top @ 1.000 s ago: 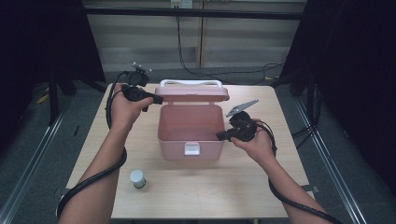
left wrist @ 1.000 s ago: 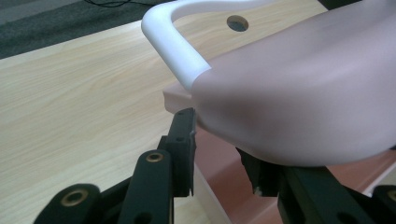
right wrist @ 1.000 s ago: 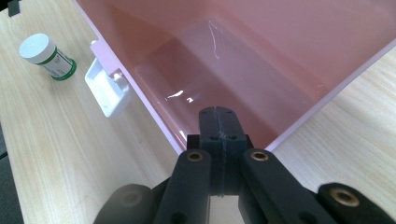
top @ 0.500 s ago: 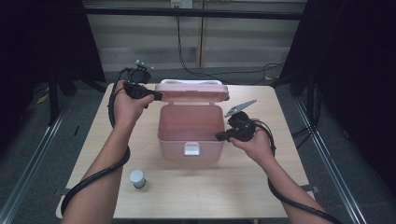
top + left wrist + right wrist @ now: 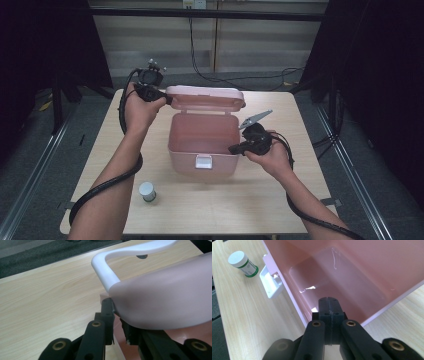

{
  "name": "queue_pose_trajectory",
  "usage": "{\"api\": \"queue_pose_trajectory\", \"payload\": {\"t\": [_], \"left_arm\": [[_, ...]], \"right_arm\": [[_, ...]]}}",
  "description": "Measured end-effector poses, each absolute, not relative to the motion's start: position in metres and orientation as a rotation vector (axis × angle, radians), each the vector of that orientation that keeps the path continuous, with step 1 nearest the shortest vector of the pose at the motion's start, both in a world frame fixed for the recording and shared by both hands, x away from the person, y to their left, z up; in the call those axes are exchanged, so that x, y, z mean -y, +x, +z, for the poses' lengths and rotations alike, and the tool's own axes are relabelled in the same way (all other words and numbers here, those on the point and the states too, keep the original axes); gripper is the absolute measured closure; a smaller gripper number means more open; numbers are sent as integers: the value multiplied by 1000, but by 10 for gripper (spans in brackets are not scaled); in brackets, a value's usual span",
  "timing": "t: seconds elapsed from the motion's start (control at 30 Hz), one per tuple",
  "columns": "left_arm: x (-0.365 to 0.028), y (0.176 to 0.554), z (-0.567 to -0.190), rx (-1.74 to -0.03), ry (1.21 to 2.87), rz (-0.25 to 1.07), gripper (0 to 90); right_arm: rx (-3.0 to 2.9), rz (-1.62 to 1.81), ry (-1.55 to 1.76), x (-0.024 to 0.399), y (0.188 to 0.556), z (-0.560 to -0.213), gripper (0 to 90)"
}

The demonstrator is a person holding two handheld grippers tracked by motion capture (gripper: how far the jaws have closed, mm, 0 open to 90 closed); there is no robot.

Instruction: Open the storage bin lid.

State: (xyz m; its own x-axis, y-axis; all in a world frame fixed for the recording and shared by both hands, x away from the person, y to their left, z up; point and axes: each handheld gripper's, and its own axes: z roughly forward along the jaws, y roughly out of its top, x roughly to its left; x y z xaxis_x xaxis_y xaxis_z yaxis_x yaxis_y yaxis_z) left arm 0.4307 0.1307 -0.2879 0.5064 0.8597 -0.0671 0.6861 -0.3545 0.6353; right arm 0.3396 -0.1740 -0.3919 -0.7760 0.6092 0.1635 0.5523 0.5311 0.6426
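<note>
A pink plastic box (image 5: 202,140) stands mid-table with its lid (image 5: 205,97) swung up and back. My left gripper (image 5: 167,98) is at the lid's left corner. Its jaws have just been closing, and in the left gripper view they (image 5: 117,320) pinch the lid's pink edge (image 5: 170,297) below the white handle (image 5: 105,270). My right gripper (image 5: 234,148) is shut with nothing between its jaws. Its tip (image 5: 329,301) rests at the box's right rim, looking into the bare pink inside (image 5: 362,255).
A small white bottle with a green band (image 5: 147,191) (image 5: 243,263) stands near the table's front left. The box's white latch (image 5: 202,161) (image 5: 272,281) hangs on its front wall. Cables trail from both grippers over the wooden table (image 5: 300,200).
My left gripper has edged slightly up against the lid's left corner. The right hand, the box and the bottle stay where they were.
</note>
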Motion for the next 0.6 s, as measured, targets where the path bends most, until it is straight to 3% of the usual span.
{"api": "queue_pose_trajectory", "payload": {"t": [0.6], "left_arm": [[-121, 450, -277, -1351, 2151, 349, 837]], "right_arm": [[-2704, 1122, 1006, 179, 336, -393, 900]]}}
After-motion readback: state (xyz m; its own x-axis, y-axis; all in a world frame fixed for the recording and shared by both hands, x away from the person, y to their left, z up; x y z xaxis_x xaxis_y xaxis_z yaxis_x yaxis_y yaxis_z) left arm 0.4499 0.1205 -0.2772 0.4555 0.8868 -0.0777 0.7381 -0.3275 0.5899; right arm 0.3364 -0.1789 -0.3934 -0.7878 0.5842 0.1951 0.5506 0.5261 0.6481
